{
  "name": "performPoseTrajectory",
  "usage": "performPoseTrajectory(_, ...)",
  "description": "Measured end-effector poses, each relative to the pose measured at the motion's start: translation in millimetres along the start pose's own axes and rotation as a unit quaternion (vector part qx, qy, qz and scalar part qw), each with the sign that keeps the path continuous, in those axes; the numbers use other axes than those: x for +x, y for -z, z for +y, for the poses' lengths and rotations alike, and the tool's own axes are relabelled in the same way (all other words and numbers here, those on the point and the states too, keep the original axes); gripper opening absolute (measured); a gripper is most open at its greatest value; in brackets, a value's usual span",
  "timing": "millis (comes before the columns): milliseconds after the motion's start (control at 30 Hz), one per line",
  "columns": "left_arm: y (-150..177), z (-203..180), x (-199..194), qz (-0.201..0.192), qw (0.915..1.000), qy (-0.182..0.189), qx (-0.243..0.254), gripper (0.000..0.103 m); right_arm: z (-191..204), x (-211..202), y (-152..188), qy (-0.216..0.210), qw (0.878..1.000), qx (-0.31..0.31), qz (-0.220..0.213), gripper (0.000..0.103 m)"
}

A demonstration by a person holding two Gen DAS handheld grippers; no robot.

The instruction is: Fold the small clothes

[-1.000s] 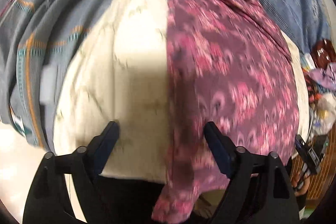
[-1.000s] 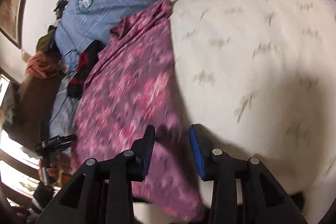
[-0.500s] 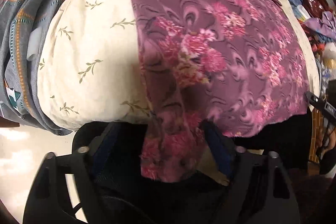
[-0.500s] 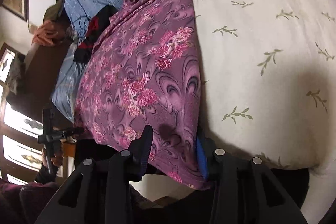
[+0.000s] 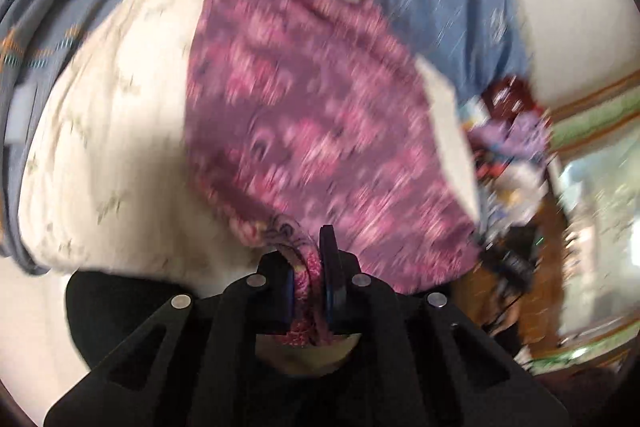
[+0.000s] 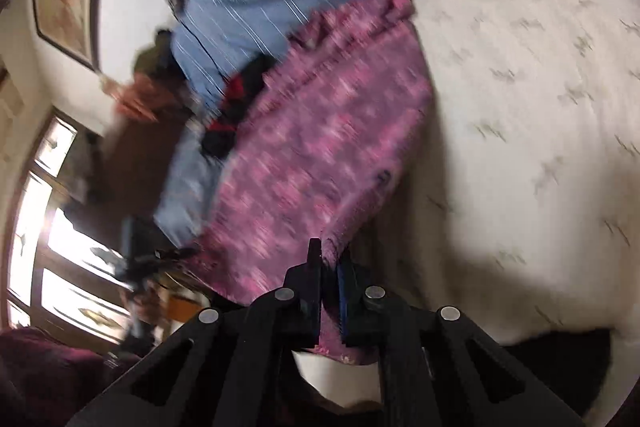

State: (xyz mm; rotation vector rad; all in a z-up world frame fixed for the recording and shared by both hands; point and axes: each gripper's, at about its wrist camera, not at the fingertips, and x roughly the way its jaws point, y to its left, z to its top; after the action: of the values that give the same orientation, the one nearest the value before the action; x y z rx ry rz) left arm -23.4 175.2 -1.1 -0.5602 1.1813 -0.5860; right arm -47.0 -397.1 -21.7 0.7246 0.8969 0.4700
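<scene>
Left gripper (image 5: 307, 267): matte black plastic frame, two angular arms with slotted cut-outs, four round silver pivot screws, blue pads lining the black jaws. Right gripper (image 6: 329, 269): same black build, four silver screws, blue pad on one jaw's inner face.
</scene>
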Motion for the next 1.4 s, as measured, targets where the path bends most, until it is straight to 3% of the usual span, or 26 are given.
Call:
performPoseTrajectory(167, -37, 4, 9, -0.031, 0.999, 0.017, -0.028, 0.008, 9, 3, -38, -0.057, 0.996, 0.021, -0.061, 0.005)
performPoseTrajectory(300, -67, 13, 12, -0.06, 0.9966, 0.017, -0.055, 0.008, 10, 14, -73, -0.075, 0.991, 0.033, -0.107, 0.005)
performPoseTrajectory(500, -121, 16, 14, -0.116, 0.9907, -0.002, -0.071, 0.008, -3, 36, -126, -0.074, 0.986, 0.048, -0.141, 0.005)
performPoseTrajectory(767, -200, 13, 34, -0.148, 0.9866, -0.015, -0.067, 0.008, -26, 81, -193, -0.065, 0.982, 0.077, -0.16, 0.005)
performPoseTrajectory(967, -264, 22, 69, -0.147, 0.9847, -0.022, -0.091, 0.008, -53, 115, -240, -0.044, 0.978, 0.112, -0.17, 0.005)
performPoseTrajectory(1100, -299, 40, 110, -0.119, 0.9834, -0.064, -0.121, 0.008, -77, 135, -259, -0.014, 0.974, 0.142, -0.174, 0.003)
performPoseTrajectory(1267, -317, 56, 140, -0.096, 0.9814, -0.082, -0.145, 0.009, -103, 142, -269, 0.006, 0.968, 0.176, -0.18, 0.002)
performPoseTrajectory(1400, -322, 54, 146, -0.087, 0.9831, -0.089, -0.135, 0.009, -93, 139, -268, 0.003, 0.977, 0.144, -0.157, 0.007)
